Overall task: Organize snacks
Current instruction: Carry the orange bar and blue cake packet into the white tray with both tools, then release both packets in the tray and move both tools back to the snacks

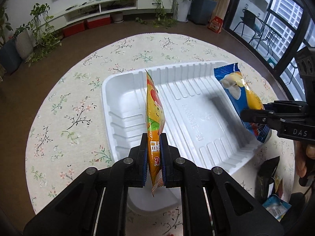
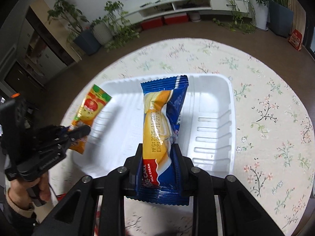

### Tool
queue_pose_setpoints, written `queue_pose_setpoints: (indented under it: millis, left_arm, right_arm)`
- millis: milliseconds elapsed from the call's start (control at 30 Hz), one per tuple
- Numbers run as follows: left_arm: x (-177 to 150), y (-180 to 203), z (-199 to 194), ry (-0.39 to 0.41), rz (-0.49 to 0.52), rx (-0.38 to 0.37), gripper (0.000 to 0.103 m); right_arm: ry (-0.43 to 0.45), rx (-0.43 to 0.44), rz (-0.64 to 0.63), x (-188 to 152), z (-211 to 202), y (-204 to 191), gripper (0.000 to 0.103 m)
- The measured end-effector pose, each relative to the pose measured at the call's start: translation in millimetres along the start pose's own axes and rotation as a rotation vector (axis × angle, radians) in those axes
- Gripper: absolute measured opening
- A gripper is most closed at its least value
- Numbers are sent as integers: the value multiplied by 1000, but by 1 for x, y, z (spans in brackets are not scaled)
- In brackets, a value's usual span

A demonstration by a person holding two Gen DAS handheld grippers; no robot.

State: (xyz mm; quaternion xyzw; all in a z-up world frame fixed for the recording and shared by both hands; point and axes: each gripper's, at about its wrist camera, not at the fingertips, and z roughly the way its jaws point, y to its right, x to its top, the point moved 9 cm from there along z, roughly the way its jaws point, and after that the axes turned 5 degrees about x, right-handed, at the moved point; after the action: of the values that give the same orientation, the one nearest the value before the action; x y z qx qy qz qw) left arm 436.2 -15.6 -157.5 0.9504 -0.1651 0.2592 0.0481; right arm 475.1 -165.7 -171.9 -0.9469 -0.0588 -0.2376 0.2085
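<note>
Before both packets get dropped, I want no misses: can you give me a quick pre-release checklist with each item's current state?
1. Left gripper clamped on the orange snack packet: ok.
2. Right gripper clamped on the blue cake packet: ok.
3. White tray bare of other snacks: ok, its ribbed floor shows nothing in it.
4. Orange packet in front of the tray's floor in the left wrist view: ok.
5. Blue packet in front of the tray in the right wrist view: ok.
6. Height of either packet above the tray: cannot tell.
</note>
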Motion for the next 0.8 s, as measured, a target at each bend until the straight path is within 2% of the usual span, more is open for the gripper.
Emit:
queue_pose_setpoints:
  millis: [167, 367, 467, 600, 633, 667, 733, 767, 800]
  left_arm:
    - [-6, 6, 22, -25, 14, 2, 9]
    - [-13, 6, 31, -38, 9, 14, 10]
    - [-13, 7, 30, -48, 10, 15, 10]
    - [-12, 5, 29, -53, -12, 4, 11]
    - [-13, 5, 28, -55, -19, 0, 11]
    - [-13, 3, 28, -58, -26, -1, 12]
    - [-14, 0, 23, -54, -36, 5, 15]
    - [-14, -2, 18, -45, -42, 8, 20]
    - [-14, -3, 13, -36, -46, 12, 33]
  right_arm:
    - [-31, -26, 0, -5, 15, 4, 30]
    - [-34, -45, 2, -9, 21, 8, 33]
    - [-32, -49, -5, -12, 19, 8, 44]
    - [-13, -43, -11, -12, 11, 6, 48]
    - [-5, -39, -10, -11, 7, 6, 52]
    - [3, -35, -9, -12, 4, 6, 56]
    - [28, -22, -9, -11, -7, 6, 59]
    - [44, -18, -12, -11, -14, 7, 59]
    - [60, -13, -13, -10, -22, 8, 59]
